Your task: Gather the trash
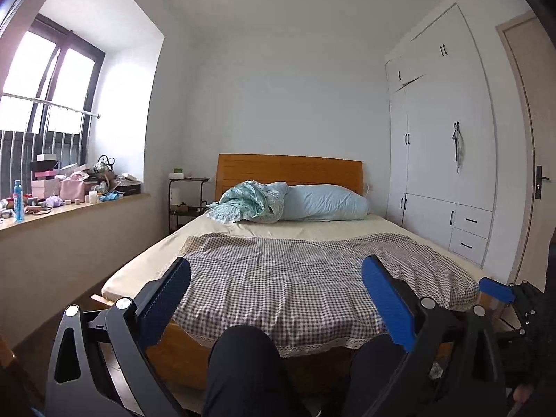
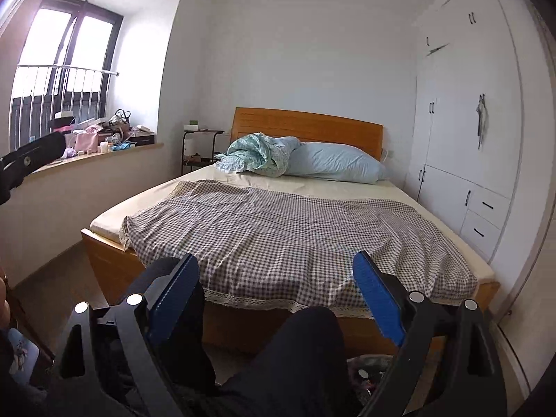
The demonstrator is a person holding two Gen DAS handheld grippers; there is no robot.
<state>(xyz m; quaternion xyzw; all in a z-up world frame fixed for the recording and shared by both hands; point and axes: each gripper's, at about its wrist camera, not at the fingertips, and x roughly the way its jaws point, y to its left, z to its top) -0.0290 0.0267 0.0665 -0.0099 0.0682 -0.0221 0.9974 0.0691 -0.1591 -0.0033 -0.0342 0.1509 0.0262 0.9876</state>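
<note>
Checked cloth [image 1: 305,278] covers the bed [image 2: 114,264]; left claw [image 1: 278,299] and right claw [image 2: 276,295] gape empty

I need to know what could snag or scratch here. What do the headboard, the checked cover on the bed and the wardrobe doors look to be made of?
Headboard: wood or wood veneer, orange-brown, smooth with horizontal grooves.
Checked cover: thin woven fabric, it wrinkles and drapes, with a lace-like trim.
Wardrobe doors: flat matte white panels, probably painted or laminated board, with small dark handles.
</note>
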